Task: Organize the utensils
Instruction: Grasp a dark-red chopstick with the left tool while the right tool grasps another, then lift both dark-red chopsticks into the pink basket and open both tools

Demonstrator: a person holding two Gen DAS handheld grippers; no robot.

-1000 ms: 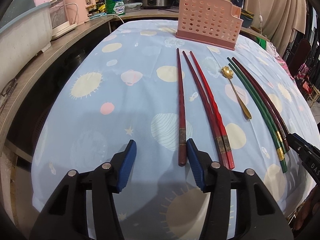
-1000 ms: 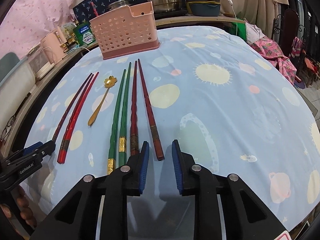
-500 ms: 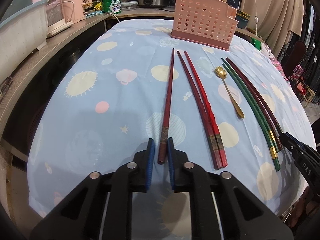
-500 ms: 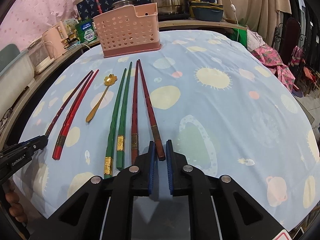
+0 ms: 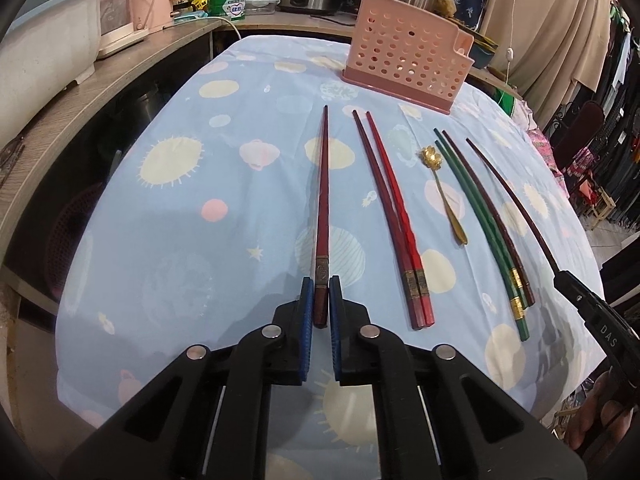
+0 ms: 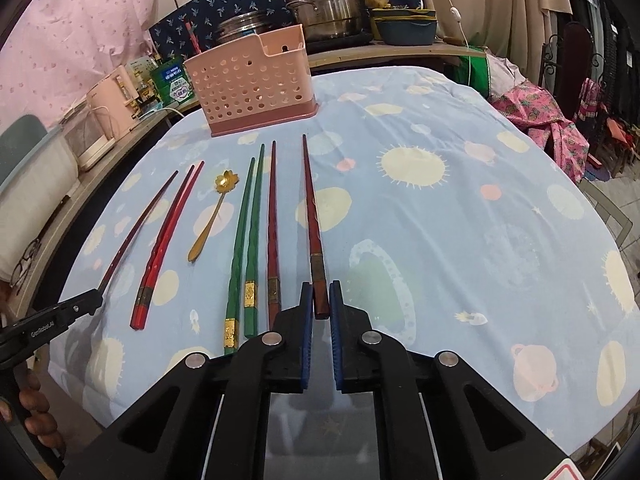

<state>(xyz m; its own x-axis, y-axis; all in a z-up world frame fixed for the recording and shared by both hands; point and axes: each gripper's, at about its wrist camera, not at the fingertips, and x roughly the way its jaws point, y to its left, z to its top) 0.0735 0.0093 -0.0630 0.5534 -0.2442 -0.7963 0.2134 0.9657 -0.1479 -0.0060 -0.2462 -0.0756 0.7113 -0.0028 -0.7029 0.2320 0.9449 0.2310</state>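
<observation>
My left gripper (image 5: 321, 300) is shut on the thick end of a dark red chopstick (image 5: 322, 208), raised a little off the cloth. My right gripper (image 6: 320, 304) is shut on the thick end of another dark red chopstick (image 6: 311, 216), also lifted. Between them on the table lie a red pair (image 5: 394, 216), a gold flower-headed spoon (image 5: 442, 192), a green pair (image 6: 246, 236) and one more dark red chopstick (image 6: 273, 224). A pink perforated utensil basket (image 5: 408, 50) stands at the table's far end, also in the right wrist view (image 6: 252, 82).
The table has a light blue planet-print cloth (image 5: 200, 216). A wooden shelf (image 5: 80, 92) runs along its left with appliances. Pots (image 6: 328, 8) stand behind the basket. Clothes and chairs (image 6: 560, 128) are to the right.
Both grippers closed from open onto the ends of their chopsticks, then lifted them slightly; the right one's chopstick has separated from the dark red one beside it.
</observation>
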